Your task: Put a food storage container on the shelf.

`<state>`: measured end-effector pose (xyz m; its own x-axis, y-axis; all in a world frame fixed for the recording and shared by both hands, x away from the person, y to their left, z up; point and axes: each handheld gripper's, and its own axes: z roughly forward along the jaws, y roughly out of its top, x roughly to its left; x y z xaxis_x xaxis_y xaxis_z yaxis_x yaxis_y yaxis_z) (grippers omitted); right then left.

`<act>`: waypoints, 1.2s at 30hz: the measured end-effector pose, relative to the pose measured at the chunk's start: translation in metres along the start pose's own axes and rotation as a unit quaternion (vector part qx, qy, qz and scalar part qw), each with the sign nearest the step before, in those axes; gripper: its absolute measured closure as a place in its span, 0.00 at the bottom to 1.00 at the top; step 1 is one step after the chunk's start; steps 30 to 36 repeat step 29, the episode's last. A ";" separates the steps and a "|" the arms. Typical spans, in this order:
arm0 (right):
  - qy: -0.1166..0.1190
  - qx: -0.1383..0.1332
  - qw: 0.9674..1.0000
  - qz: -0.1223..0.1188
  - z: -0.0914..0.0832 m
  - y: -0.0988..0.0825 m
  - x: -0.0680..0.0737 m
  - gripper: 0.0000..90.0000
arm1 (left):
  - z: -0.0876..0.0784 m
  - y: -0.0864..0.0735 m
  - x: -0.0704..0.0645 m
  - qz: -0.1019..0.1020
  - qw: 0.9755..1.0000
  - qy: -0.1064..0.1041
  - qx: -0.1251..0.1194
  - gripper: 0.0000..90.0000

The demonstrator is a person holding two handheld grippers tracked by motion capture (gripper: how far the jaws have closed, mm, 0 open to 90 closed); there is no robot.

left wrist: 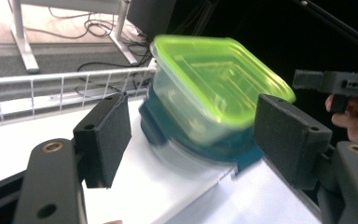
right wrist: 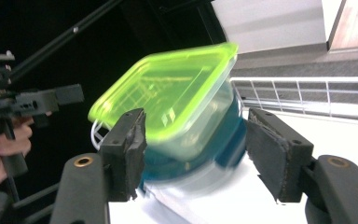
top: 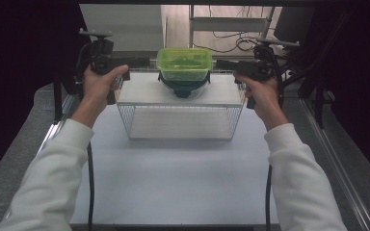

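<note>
Jaws of the left gripper [left wrist: 193, 140] stand apart, clamping nothing; those of the right gripper [right wrist: 196, 154] are likewise spread and empty. Between the two grippers, clear of all pads, a green-lidded container [top: 184, 63] sits stacked on a dark blue container [top: 183, 87], atop a white wire shelf [top: 144, 91] on the table [top: 173, 183]

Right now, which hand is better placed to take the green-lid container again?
Neither clearly: the left gripper and right gripper stand open, level with the green-lid container, one at each side, about equally near.
</note>
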<state>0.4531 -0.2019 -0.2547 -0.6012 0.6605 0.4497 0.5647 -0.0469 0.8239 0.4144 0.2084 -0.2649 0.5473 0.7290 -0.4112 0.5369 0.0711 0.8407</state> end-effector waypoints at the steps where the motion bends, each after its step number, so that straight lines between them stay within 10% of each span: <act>1: 0.001 0.001 1.000 -0.012 -0.005 -0.004 0.003 0.41 | -0.005 -0.005 -0.002 0.004 1.000 -0.002 0.002 0.30; 10: -0.008 0.021 0.997 -0.078 -0.044 -0.066 0.019 0.39 | -0.033 -0.085 -0.026 0.069 0.996 0.002 0.052 0.30; 21: -0.036 0.076 0.989 -0.121 -0.066 -0.162 0.013 0.34 | -0.035 -0.192 -0.032 0.080 0.991 0.003 0.106 0.30; 36: -0.037 0.086 0.987 -0.129 -0.062 -0.183 0.015 0.27 | -0.032 -0.205 -0.027 0.062 0.992 0.001 0.106 0.29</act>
